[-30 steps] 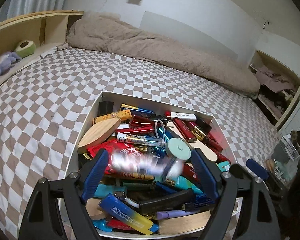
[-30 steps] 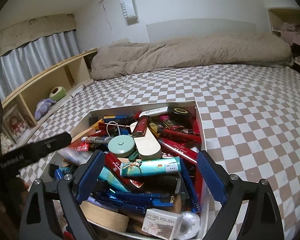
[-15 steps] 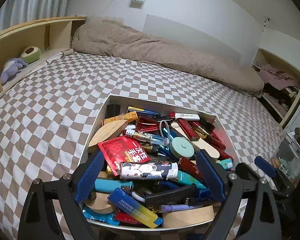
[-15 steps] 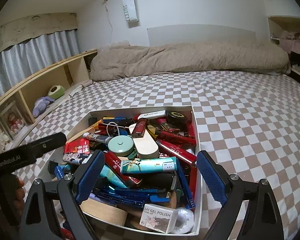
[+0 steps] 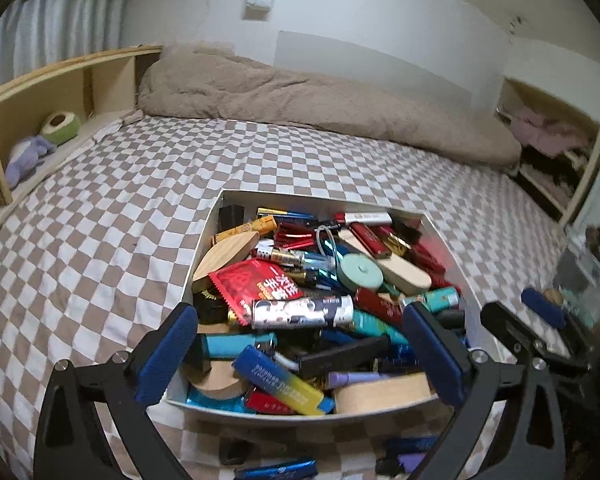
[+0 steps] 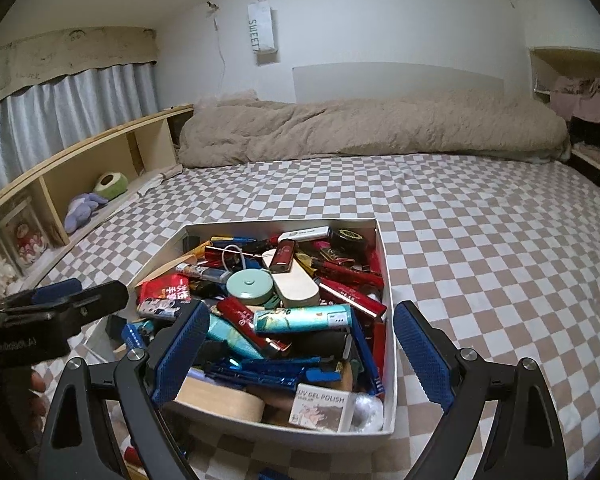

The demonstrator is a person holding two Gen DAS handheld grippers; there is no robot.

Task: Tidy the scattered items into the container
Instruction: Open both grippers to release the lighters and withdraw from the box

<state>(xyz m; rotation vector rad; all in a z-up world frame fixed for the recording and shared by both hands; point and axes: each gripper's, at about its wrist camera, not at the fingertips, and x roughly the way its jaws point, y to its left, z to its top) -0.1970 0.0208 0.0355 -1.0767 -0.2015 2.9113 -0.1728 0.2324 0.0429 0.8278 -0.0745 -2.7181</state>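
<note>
"UV GEL POLISH" is read on a small box (image 6: 322, 406) at the near edge of the container (image 6: 392, 360), towards its right corner; "SWEET" is printed downward on a white bag (image 6: 261, 28) hung on the wall; a partly legible "GenRobot.AI" is seen on the left gripper (image 6: 40, 320); red-packet (image 5: 256, 286) characters and digits on a blue-yellow lighter (image 5: 284, 380) cannot be made out.

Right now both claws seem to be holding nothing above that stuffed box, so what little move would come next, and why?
Probably the left gripper drops toward the blue stick lying on the checkered bedspread just in front of the white box. Its jaws have just been opening and hold nothing, the black-and-white tube now lies on the pile, and a few items remain outside the box.
</note>
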